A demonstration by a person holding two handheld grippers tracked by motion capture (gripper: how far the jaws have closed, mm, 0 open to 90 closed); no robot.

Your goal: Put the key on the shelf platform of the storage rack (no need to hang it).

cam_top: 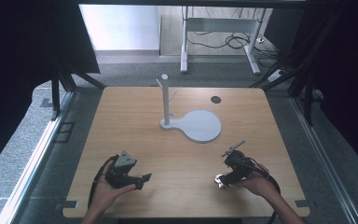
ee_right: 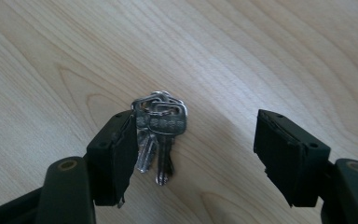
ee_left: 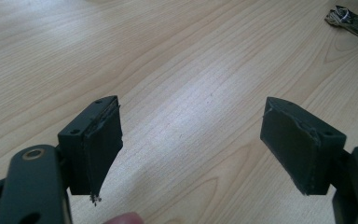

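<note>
A small bunch of silver keys [ee_right: 161, 126] on a ring lies flat on the wooden table [cam_top: 177, 154]. My right gripper [ee_right: 196, 154] is open low over the keys. They lie between its jaws, right beside the left pad [ee_right: 121, 154] and well apart from the right pad. In the high view the keys [cam_top: 220, 181] are at the tips of the right gripper [cam_top: 224, 176], near the table's front right. My left gripper [cam_top: 144, 178] rests in a hand at the front left. It is open [ee_left: 191, 149] with only bare wood between its jaws, and the keys [ee_left: 349, 21] lie far off.
A white stand [cam_top: 166, 100] with short pegs rises from a round white base [cam_top: 200, 126] at the table's middle back. A dark round spot [cam_top: 216, 99] sits behind it. Black frame legs and cables surround the table.
</note>
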